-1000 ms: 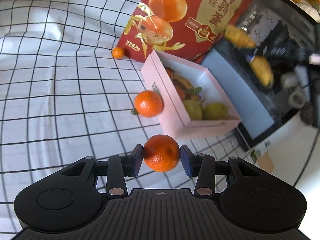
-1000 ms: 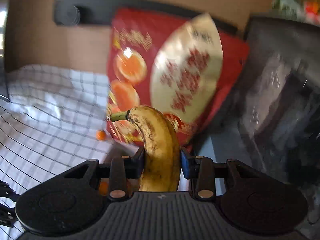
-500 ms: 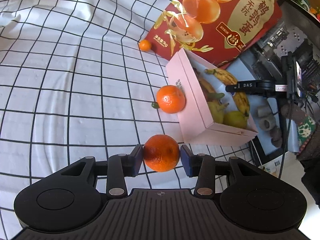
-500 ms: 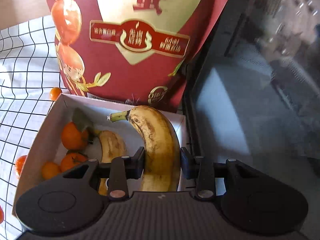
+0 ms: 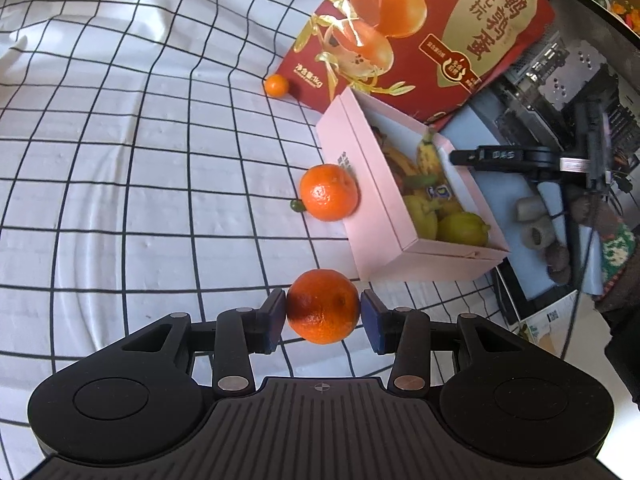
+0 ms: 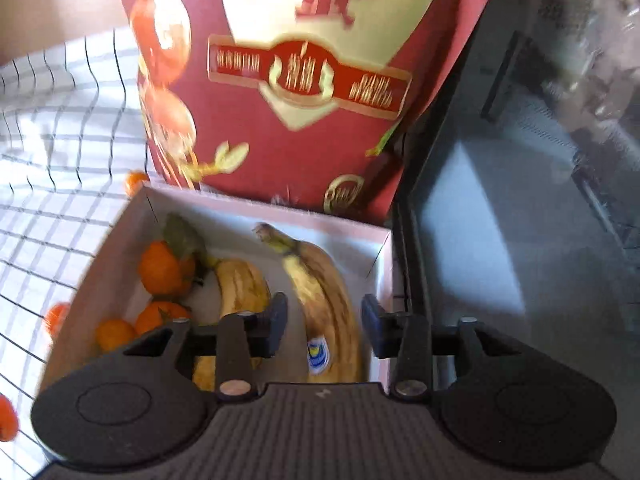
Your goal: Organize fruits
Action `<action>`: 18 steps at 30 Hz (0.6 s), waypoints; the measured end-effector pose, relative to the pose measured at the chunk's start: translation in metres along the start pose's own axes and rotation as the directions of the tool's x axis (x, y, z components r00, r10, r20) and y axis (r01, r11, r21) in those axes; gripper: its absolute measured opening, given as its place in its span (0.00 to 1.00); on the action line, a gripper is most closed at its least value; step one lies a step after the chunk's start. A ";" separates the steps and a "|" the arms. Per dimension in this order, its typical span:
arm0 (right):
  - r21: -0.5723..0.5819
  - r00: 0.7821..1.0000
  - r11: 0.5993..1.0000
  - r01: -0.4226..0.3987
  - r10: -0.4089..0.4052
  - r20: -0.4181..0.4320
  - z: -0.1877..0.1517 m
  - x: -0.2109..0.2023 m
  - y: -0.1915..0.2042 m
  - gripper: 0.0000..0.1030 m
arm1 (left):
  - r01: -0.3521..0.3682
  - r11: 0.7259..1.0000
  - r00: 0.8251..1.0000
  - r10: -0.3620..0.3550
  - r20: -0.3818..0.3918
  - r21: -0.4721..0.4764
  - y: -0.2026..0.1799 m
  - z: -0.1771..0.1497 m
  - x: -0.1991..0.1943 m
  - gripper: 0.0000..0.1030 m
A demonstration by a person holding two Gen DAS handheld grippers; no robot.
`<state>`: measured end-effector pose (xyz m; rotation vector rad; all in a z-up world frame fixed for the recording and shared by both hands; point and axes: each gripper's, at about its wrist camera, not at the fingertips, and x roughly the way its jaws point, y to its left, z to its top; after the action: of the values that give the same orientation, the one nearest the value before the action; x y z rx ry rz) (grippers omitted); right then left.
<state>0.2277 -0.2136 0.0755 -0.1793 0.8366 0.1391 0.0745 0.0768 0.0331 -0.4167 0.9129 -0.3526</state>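
Observation:
My left gripper (image 5: 323, 316) is shut on an orange (image 5: 322, 305) and holds it above the checked cloth, near the front corner of the pink box (image 5: 372, 204). A second orange (image 5: 328, 192) lies against the box's left wall, and a small orange (image 5: 276, 85) lies farther back. My right gripper (image 6: 324, 320) is open above the box (image 6: 120, 248). A spotted banana (image 6: 320, 296) lies in the box below its jaws, beside another banana (image 6: 240, 288) and several oranges (image 6: 162, 268). The right gripper also shows in the left wrist view (image 5: 468, 157).
A tall red package (image 5: 416, 28) stands behind the box, also in the right wrist view (image 6: 304, 80). A dark computer case (image 6: 520, 200) stands right of the box. Lemons (image 5: 460, 228) fill the box's near end. The white checked cloth (image 5: 120, 160) spreads to the left.
My right gripper has opened and let the banana go; it now lies in the box. The left gripper still holds its orange and has shifted a little.

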 end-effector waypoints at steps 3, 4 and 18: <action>0.014 0.999 1.000 0.012 -0.012 0.034 -0.002 -0.027 0.002 0.48 | 0.012 1.000 1.000 -0.012 0.011 0.018 -0.004 0.005 -0.004 0.45; 0.012 0.999 1.000 0.018 -0.019 0.047 -0.006 -0.038 0.004 0.52 | 0.017 0.999 1.000 -0.018 0.016 0.027 -0.006 0.008 -0.006 0.45; 0.134 0.998 0.991 -0.001 -0.008 0.065 -0.105 -0.126 0.032 0.61 | 0.239 0.955 0.971 -0.236 -0.037 0.176 -0.091 0.111 0.046 0.45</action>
<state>0.0621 -0.2111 0.0978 -0.0502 0.7773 0.0847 0.1806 -0.0010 0.1060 -0.3587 0.8394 -0.6547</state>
